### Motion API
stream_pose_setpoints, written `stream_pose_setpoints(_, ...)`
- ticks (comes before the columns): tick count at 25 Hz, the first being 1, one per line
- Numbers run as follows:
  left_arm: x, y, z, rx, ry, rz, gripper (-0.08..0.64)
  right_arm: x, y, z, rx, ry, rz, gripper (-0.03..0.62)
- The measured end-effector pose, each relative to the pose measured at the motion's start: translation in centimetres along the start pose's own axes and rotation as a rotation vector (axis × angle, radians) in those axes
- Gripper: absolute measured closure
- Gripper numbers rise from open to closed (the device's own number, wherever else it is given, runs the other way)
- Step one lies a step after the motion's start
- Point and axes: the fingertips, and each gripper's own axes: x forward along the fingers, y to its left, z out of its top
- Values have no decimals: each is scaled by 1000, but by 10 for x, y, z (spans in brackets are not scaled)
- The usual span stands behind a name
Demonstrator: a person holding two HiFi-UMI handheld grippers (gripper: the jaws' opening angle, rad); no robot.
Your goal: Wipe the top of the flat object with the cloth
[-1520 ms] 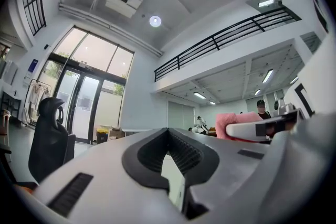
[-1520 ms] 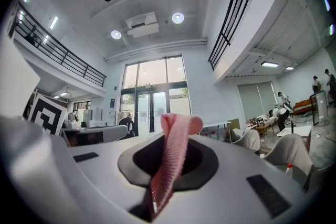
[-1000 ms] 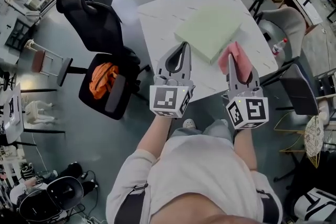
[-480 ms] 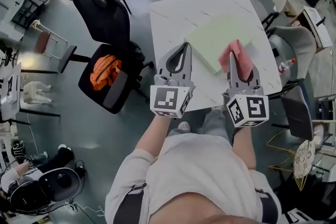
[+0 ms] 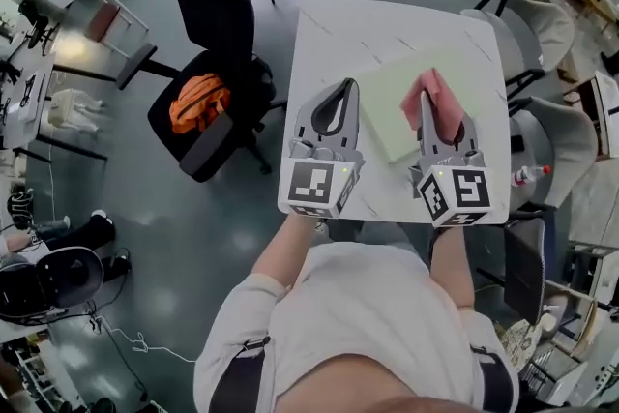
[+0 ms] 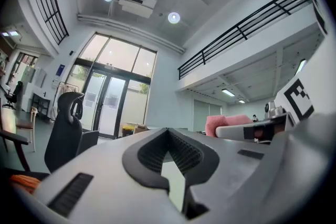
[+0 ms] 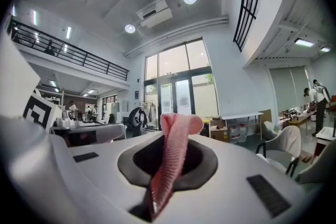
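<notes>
Large hall with a grey floor (image 5: 145, 208). A white square table (image 5: 329, 34) stands directly ahead of the person. 1 pale green flat object (image 5: 387, 111) lies on the table's right half, turned at an angle to the table edges, with its near corner pointing toward the person. The left gripper (image 5: 345, 85) is held over the table's near left part, just beside the flat object's left edge. Its jaws are closed tip to tip, with nothing between them. The right gripper (image 5: 440, 116) is held over the flat object. Its jaws are clamped on a pink cloth (image 5: 428, 92), which stands up out of the jaw tips as a folded strip. From the head view the cloth overlaps the flat object's top, but contact between the 2 cannot be confirmed. The 2 grippers are level with each other and apart. A black office chair (image 5: 218, 14) stands to the left of the table with an orange bundle (image 5: 198, 102) on its seat. 2 grey chairs (image 5: 527, 34) stand at the table's right side.
</notes>
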Motion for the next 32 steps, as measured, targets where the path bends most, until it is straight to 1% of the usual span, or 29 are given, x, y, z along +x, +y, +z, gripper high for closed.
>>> stream_pose_setpoints(8, 18, 3, -17, -1, 6, 166, 545, 45, -19, -28, -41, 107, 179, 561)
stream_pose_setpoints(11, 19, 3, -25, -2, 9, 240, 545, 61, -23, -49, -60, 174, 248, 561)
stream_pose_setpoints(14, 18, 2, -35, 2, 15, 299, 546, 76, -27, -72, -67, 243, 297, 561)
stream_pose_setpoints(20, 8, 13, -51, -14, 45, 422, 546, 108, -15, -118, -68, 377, 407, 561)
stream_pose_setpoints(27, -5, 20, -66, -24, 74, 521, 546, 138, -1, -174, -100, 551, 498, 561)
stream_pose_setpoints(30, -7, 21, -68, -30, 66, 539, 545, 149, 6, -195, -153, 616, 522, 561)
stream_pose_setpoints(32, -10, 23, -73, -39, 86, 549, 546, 155, 12, -209, -204, 657, 535, 561)
